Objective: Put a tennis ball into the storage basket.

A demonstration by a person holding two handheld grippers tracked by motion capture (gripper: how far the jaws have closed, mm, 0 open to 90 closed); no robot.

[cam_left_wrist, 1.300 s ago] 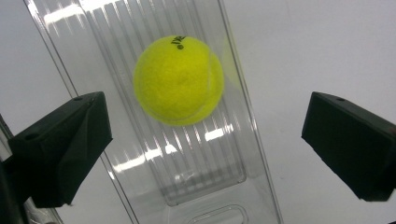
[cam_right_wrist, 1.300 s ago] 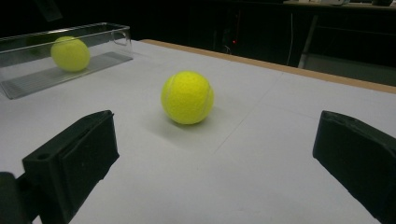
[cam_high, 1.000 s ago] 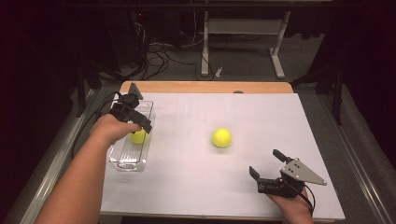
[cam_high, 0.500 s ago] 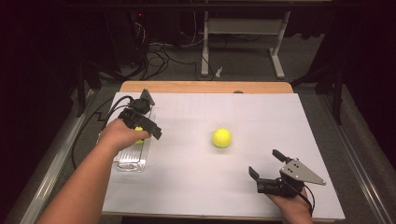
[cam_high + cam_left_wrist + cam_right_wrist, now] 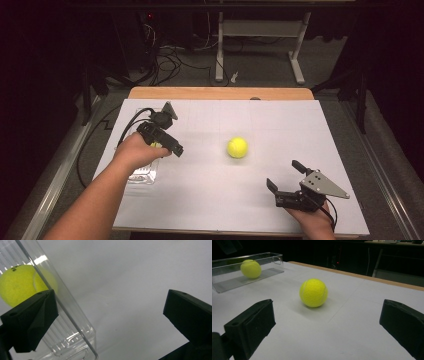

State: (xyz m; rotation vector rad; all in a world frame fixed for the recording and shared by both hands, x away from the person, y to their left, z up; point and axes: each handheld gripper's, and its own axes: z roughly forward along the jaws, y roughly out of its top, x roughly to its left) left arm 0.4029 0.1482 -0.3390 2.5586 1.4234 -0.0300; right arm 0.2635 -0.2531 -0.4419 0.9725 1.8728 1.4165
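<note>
Resting inside the clear bin (image 5: 247,271), one tennis ball (image 5: 250,268) is delivered; the left hand-held gripper (image 5: 162,140), jaws just opened and empty, hangs beside the bin. The second ball (image 5: 237,147) waits right of the bin before the right hand-held gripper (image 5: 287,180), jaws apart.

You have two fuzzy yellow felt tennis balls (image 5: 313,292) (image 5: 250,268), a glossy ribbed clear plastic tray (image 5: 75,335), matt black gripper pads (image 5: 252,326), and a smooth matt white tabletop (image 5: 280,125) edged in wood.
</note>
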